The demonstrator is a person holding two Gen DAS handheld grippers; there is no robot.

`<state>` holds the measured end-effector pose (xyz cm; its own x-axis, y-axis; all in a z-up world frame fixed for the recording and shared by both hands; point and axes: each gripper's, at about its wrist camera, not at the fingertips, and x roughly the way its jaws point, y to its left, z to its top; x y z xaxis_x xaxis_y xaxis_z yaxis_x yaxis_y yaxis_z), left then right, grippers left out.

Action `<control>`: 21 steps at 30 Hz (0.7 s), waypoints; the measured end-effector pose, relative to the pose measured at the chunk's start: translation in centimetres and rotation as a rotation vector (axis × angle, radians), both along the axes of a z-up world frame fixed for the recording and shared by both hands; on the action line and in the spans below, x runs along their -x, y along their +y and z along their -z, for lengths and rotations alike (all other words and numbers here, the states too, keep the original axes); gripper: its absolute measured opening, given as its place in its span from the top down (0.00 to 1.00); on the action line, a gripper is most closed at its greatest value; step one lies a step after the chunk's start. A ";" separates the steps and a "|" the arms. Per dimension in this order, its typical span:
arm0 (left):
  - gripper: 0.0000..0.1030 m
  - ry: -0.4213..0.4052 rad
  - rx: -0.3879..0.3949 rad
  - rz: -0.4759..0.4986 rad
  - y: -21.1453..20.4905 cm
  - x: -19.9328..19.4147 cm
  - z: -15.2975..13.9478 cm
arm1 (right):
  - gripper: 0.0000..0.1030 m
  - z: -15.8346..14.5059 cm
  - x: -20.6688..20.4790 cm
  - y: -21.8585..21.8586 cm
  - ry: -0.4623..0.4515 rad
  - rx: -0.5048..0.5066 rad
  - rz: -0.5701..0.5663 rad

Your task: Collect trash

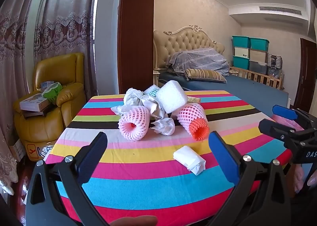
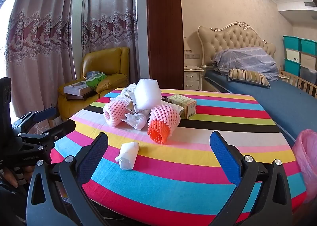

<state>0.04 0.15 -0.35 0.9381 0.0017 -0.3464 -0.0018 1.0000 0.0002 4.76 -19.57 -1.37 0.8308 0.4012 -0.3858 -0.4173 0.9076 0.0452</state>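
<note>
1. A worktop (image 1: 138, 182) covered in a brightly striped cloth holds a small heap of trash near its far middle.
2. In the heap, a pink foam net sleeve (image 1: 134, 123) lies on its side on the left, its long axis running toward the camera and its open end facing the near edge.
3. A second pink net sleeve with an orange net inside (image 1: 193, 122) lies on the right, also on its side; its orange mouth points toward the near edge and slightly right in the left wrist view.
4. Between and behind them sit crumpled white paper (image 1: 164, 125) and a white foam block (image 1: 172, 96), the block resting on top of the pile.
5. A small cardboard carton (image 2: 182, 105) lies behind the right sleeve, touching or nearly touching it; the view does not settle which.
6. A folded white paper packet (image 1: 189, 159) lies alone, nearer the front edge, well apart from the heap, its long axis slanting from far left to near right.
7. The left hand-held gripper (image 1: 158, 156) has its jaws spread wide, holding and touching nothing; the packet lies just ahead between its fingers.
8. The right hand-held gripper (image 2: 159, 156) is likewise spread wide and empty, above the worktop's near edge.
9. A pink plastic bag (image 2: 306, 158) hangs at the worktop's right side.
</note>
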 end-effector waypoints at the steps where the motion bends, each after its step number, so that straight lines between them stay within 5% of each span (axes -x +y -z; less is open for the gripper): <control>1: 0.04 0.000 0.000 -0.001 0.0 0.0 0.0 | 0.06 0.0 0.0 0.0 -0.001 -0.001 0.000; 21: 0.04 0.007 0.011 -0.007 0.1 -0.1 0.1 | 0.06 -0.1 -0.1 -0.4 0.008 -0.012 0.017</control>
